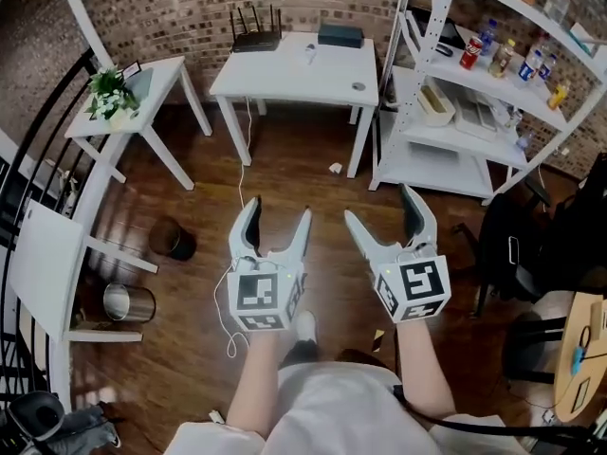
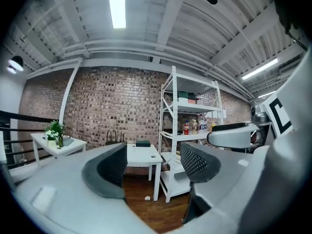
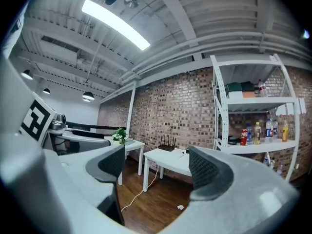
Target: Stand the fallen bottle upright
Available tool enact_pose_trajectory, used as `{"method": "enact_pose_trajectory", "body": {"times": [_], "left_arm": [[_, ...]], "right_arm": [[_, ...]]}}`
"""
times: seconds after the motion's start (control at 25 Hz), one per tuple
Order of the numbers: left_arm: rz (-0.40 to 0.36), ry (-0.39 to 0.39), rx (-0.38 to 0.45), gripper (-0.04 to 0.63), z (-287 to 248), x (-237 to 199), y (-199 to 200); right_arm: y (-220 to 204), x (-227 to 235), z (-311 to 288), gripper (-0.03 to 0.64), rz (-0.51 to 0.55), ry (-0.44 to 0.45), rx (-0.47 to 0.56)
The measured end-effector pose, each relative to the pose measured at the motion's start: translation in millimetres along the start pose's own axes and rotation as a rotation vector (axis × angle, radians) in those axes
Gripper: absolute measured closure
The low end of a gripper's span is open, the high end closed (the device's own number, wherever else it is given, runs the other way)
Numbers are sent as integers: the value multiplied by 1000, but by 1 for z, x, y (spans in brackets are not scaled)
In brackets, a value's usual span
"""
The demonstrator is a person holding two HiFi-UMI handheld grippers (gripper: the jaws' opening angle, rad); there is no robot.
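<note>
**Both claws wide and empty, bottles far off to the right front**

Both claws are held level above the wooden floor, close in front of the person. The left claw is seen with its jaws spread wide and nothing between them. The right claw is likewise spread, with only open room framed between its pads.

Bottles are seen beside a red can on the white shelf unit, well apart from both claws, ahead and to the right. Those that can be read appear upright. A fallen one cannot be made out at this size, so its long axis cannot be told.

The shelf unit lies on the right claw's side, so that claw is judged the nearer. The white surface straight ahead carries no bottle that can be seen. An approach to the shelf is judged necessary before any grasp.
</note>
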State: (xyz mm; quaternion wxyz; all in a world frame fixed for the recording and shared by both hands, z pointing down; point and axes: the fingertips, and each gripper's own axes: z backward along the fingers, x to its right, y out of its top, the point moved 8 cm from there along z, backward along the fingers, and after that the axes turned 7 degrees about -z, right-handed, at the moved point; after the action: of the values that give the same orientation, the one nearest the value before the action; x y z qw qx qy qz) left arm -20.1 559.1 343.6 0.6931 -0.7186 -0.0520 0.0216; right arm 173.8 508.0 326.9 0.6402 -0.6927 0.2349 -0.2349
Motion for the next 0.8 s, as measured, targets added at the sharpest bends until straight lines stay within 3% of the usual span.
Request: {"method": "enact_pose_trajectory", "body": {"times": [0.36, 0.6, 0.8], "left_arm": [[49, 49, -48, 249, -65, -76, -23], [47, 71, -78, 247, -137, -98, -29], [5, 70, -82, 249, -235, -118, 0]], "right_arm": [[-9, -3, -100, 218, -7, 49, -39], [-8, 40, -173, 218, -29, 68, -35], [21, 92, -263, 218, -66, 101, 9]]}}
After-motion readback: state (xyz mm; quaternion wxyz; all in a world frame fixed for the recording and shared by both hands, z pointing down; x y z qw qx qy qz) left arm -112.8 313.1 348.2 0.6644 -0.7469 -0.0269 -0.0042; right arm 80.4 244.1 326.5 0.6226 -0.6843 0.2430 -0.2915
